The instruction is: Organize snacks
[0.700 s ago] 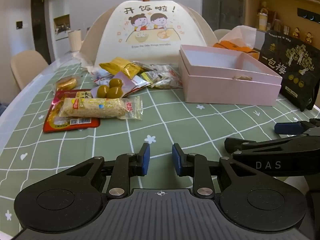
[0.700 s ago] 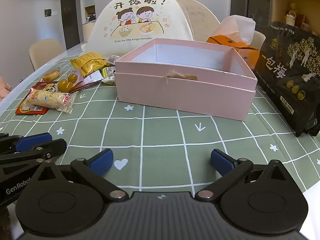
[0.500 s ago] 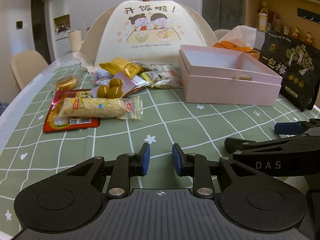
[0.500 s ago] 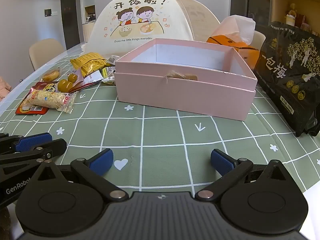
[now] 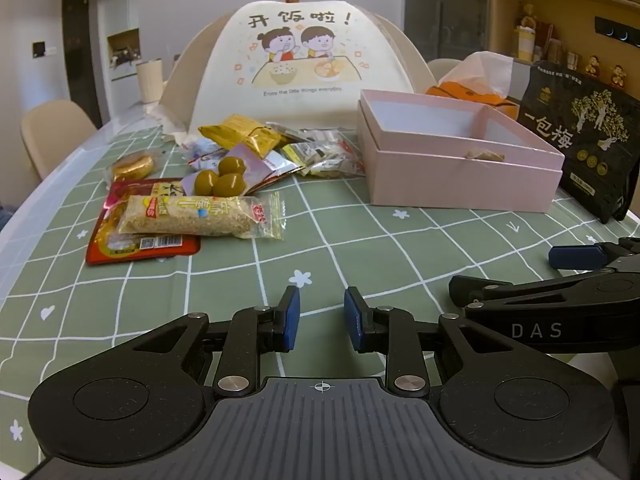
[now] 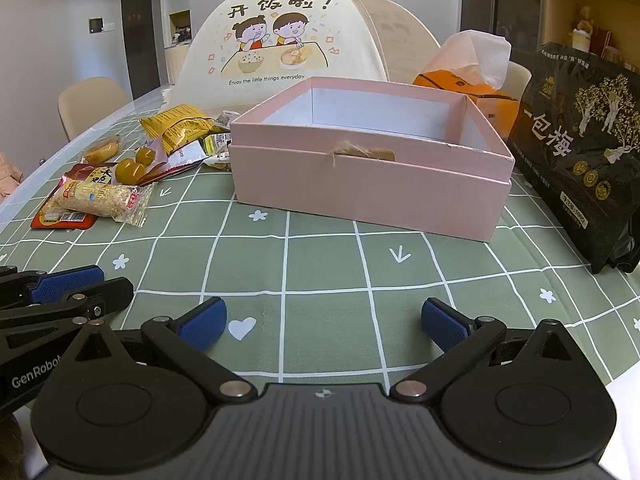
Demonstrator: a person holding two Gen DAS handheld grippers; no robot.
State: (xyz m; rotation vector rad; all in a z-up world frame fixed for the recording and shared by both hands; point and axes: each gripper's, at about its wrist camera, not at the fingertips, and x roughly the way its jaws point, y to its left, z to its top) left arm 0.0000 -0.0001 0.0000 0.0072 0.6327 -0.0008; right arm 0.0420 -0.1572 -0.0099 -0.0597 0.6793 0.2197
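Observation:
A pile of snacks lies on the green checked tablecloth (image 5: 360, 248): a puffed rice bar (image 5: 192, 216) on a red packet (image 5: 120, 244), green wrapped balls (image 5: 220, 180), a yellow packet (image 5: 244, 134) and small packets (image 5: 324, 154). An open, empty pink box (image 5: 460, 176) stands to their right; it also shows in the right wrist view (image 6: 372, 188). My left gripper (image 5: 321, 318) is narrowly open and empty near the table's front edge. My right gripper (image 6: 324, 322) is wide open and empty, in front of the box.
A cream food cover (image 5: 296, 68) stands behind the snacks. A black bag (image 6: 580, 152) stands right of the box, an orange tissue box (image 6: 468, 92) behind it. A wrapped round cake (image 5: 132, 166) lies at the far left. Chairs stand beyond the table's left edge.

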